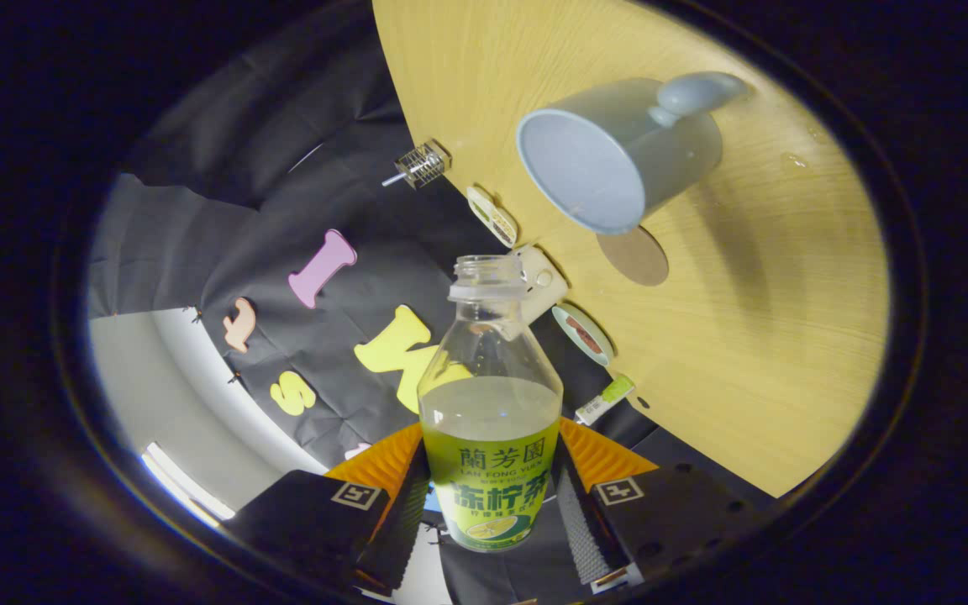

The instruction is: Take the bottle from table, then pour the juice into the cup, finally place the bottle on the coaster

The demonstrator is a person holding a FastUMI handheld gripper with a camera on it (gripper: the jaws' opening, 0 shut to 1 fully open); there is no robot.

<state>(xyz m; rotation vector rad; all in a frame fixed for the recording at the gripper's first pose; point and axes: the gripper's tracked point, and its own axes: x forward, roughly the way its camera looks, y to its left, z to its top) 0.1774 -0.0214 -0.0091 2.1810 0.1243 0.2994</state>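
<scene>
I have the gripper (491, 504) clamped on the juice bottle (490, 403), one finger pressing each side of its labelled lower body. The bottle is uncapped, its open neck pointing ahead of the fingers, and pale liquid fills it to about the shoulder. The whole view is rolled, so the wooden table (753, 353) appears tipped up beyond the bottle. On it I see the grey cup (618, 155), its open mouth facing me and its handle on the far side. Just beside the cup, nearer the bottle, lies the round brown coaster (637, 256), bare. A few small items line the table's edge; I cannot tell what they are.
</scene>
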